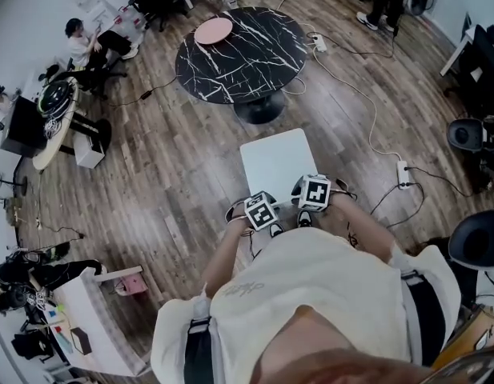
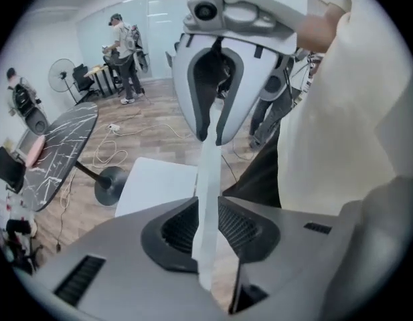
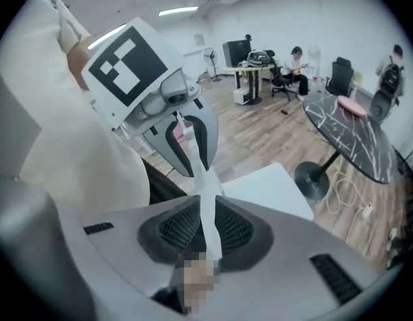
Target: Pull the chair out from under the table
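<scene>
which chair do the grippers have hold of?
The white chair with the square seat, right before the person: left gripper and right gripper both clamp its thin back edge. The black office chairs at the head view's right stand untouched.

Dark, streaky wood planks cover the whole floor. Looking down from above, at nine o'clock stands a round, pale-topped table with a low white cabinet just beside it. At seven o'clock a white counter is cluttered with small items, and a pink stool stands next to it. Black office chairs sit at three o'clock and four o'clock. A white power strip lies between them, trailing a long cable. The walls are plain white and strip lights glow on the ceiling. A pedestal fan stands by the far wall.
</scene>
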Tool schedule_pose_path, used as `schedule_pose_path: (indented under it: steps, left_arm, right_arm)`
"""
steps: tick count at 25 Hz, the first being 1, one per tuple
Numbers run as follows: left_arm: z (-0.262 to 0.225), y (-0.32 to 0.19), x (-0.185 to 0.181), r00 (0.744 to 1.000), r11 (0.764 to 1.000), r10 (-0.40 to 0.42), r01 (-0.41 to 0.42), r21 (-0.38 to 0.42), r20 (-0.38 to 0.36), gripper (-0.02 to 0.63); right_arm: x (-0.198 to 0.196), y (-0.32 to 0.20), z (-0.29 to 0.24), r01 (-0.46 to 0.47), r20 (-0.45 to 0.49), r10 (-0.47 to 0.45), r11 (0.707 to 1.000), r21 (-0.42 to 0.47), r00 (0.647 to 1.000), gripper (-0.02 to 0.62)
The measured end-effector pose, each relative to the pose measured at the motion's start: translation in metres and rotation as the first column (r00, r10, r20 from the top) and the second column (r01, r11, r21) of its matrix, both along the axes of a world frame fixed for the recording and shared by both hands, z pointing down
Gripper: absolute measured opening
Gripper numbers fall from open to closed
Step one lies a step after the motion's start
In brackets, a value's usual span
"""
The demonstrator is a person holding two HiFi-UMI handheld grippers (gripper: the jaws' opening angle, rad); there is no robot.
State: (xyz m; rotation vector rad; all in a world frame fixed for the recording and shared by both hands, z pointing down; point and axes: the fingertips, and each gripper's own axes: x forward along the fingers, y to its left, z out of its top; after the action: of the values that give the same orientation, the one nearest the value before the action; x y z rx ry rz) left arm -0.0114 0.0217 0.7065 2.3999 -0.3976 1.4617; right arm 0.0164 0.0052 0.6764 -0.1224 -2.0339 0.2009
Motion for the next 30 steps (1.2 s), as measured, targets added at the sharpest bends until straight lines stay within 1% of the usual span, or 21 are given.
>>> schedule_pose_path:
  steps: [2, 4, 7, 9, 10, 11, 12, 14, 16, 17, 20, 21, 22, 23, 25, 26, 27, 29, 30]
  left_arm:
    - [-0.026, -0.016, -0.011, 0.995, 0.995, -0.090, 0.092, 0.043, -0.048, 0.103]
    - [-0.053, -0.039, -0.023, 0.980, 0.977, -0.172, 0.182, 0.108, -0.098, 0.095]
    - [-0.084, -0.069, -0.043, 0.953, 0.933, -0.269, 0.294, 0.206, -0.141, 0.084]
    - [-0.098, -0.082, -0.054, 0.932, 0.898, -0.321, 0.356, 0.258, -0.166, 0.049]
    - [-0.108, -0.089, -0.059, 0.917, 0.879, -0.348, 0.391, 0.271, -0.195, 0.035]
    - [-0.120, -0.095, -0.061, 0.897, 0.859, -0.375, 0.432, 0.276, -0.236, 0.026]
    - [-0.133, -0.101, -0.063, 0.870, 0.835, -0.401, 0.476, 0.276, -0.286, 0.019]
    - [-0.162, -0.112, -0.067, 0.805, 0.780, -0.450, 0.565, 0.269, -0.388, 0.017]
    - [-0.191, -0.124, -0.072, 0.738, 0.720, -0.482, 0.641, 0.266, -0.472, 0.017]
    - [-0.204, -0.129, -0.076, 0.717, 0.691, -0.489, 0.666, 0.280, -0.497, 0.017]
    - [-0.240, -0.148, -0.088, 0.700, 0.611, -0.486, 0.700, 0.369, -0.523, 0.017]
    - [-0.253, -0.153, -0.091, 0.687, 0.590, -0.481, 0.713, 0.379, -0.545, 0.017]
    - [-0.265, -0.155, -0.092, 0.672, 0.576, -0.473, 0.725, 0.376, -0.570, 0.017]
    - [-0.278, -0.156, -0.092, 0.661, 0.570, -0.460, 0.732, 0.373, -0.593, 0.017]
    - [-0.301, -0.154, -0.088, 0.657, 0.570, -0.417, 0.727, 0.383, -0.628, 0.017]
    - [-0.313, -0.153, -0.085, 0.657, 0.568, -0.393, 0.724, 0.392, -0.643, 0.017]
    - [-0.324, -0.153, -0.083, 0.653, 0.561, -0.371, 0.724, 0.401, -0.660, 0.017]
    - [-0.343, -0.152, -0.085, 0.635, 0.537, -0.340, 0.736, 0.411, -0.694, 0.017]
    - [-0.350, -0.152, -0.087, 0.628, 0.524, -0.330, 0.743, 0.416, -0.705, 0.017]
  right_arm:
    - [-0.001, -0.011, -0.019, -0.069, 0.054, 0.069, 0.998, -0.010, 0.996, 0.057]
    - [-0.004, -0.022, -0.034, -0.152, 0.128, 0.155, 0.988, -0.035, 0.980, 0.046]
    - [-0.012, -0.043, -0.063, -0.263, 0.249, 0.264, 0.964, -0.037, 0.932, 0.017]
    - [-0.018, -0.051, -0.087, -0.292, 0.328, 0.292, 0.955, -0.049, 0.898, 0.008]
    - [-0.022, -0.055, -0.102, -0.297, 0.369, 0.296, 0.953, -0.054, 0.881, 0.008]
    - [-0.026, -0.060, -0.117, -0.304, 0.407, 0.297, 0.952, -0.049, 0.864, 0.008]
    - [-0.029, -0.066, -0.132, -0.315, 0.441, 0.295, 0.949, -0.030, 0.848, 0.008]
    - [-0.032, -0.082, -0.160, -0.354, 0.501, 0.293, 0.935, 0.029, 0.814, 0.008]
    - [-0.033, -0.097, -0.186, -0.400, 0.554, 0.292, 0.913, 0.082, 0.780, 0.008]
    - [-0.034, -0.103, -0.199, -0.416, 0.576, 0.289, 0.904, 0.099, 0.765, 0.008]
    - [-0.036, -0.117, -0.240, -0.444, 0.641, 0.262, 0.885, 0.137, 0.721, 0.008]
    - [-0.038, -0.122, -0.254, -0.459, 0.664, 0.252, 0.875, 0.155, 0.704, 0.008]
    - [-0.039, -0.126, -0.266, -0.476, 0.685, 0.243, 0.863, 0.171, 0.686, 0.008]
    - [-0.040, -0.128, -0.278, -0.492, 0.707, 0.236, 0.851, 0.181, 0.667, 0.008]
    - [-0.040, -0.130, -0.299, -0.518, 0.751, 0.220, 0.836, 0.183, 0.622, 0.008]
    - [-0.039, -0.131, -0.308, -0.525, 0.773, 0.213, 0.833, 0.175, 0.597, 0.008]
    - [-0.038, -0.132, -0.316, -0.529, 0.793, 0.210, 0.833, 0.162, 0.573, 0.008]
    - [-0.039, -0.132, -0.327, -0.542, 0.820, 0.214, 0.830, 0.135, 0.532, 0.008]
    - [-0.039, -0.132, -0.332, -0.553, 0.829, 0.217, 0.823, 0.129, 0.516, 0.008]
